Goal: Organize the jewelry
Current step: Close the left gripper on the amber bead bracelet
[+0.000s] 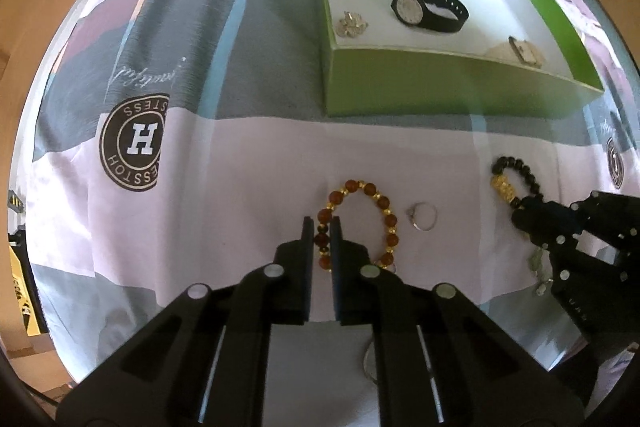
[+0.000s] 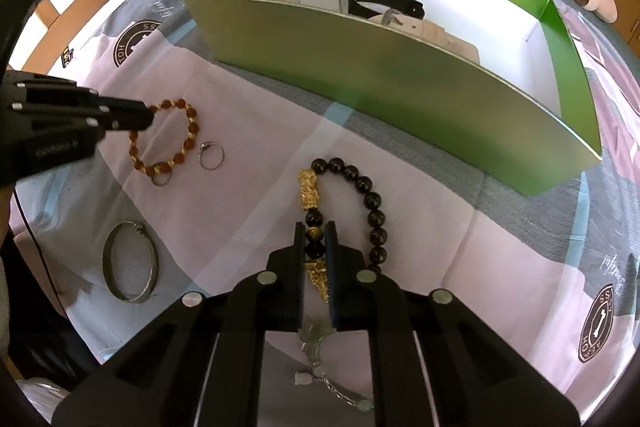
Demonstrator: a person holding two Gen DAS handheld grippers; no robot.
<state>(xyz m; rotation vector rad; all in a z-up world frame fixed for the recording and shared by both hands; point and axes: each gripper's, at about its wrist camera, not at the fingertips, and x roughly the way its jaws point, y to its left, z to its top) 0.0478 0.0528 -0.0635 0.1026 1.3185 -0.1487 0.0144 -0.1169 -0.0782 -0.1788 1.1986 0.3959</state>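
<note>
**Jewelry on the bedsheet, both grippers pinching bead bracelets**

Jewelry is lying partly on the sheet, partly inside the green box (image 1: 440,83). The left gripper (image 1: 322,227) is closing its two fingers on the near side of the brown bead bracelet (image 1: 384,203), with beads sitting between the finger pads; the rest of the loop is lying flat on the bedsheet (image 1: 248,187). The right gripper (image 2: 315,231) is clamping on the black bead bracelet (image 2: 374,211), fingers squeezing the dark beads just below its gold charm (image 2: 307,189), the loop curving off to the right on the sheet.

A small silver ring (image 2: 211,155) is lying just beside the brown bracelet, on its right. A second ring (image 2: 161,179) is touching that bracelet's near edge. A silver bangle (image 2: 130,261) is lying flat on the sheet, well apart from the box, nearer the camera on the left in the right wrist view. A chain with pale stones (image 2: 320,371) is lying under the right gripper, partly hidden.

The box is sitting open on the sheet beyond both bracelets. Inside, a black watch (image 1: 430,9) is resting mid-floor, a silver trinket (image 1: 352,25) near the left wall, and a beige watch (image 1: 520,53) near the front right corner.
</note>
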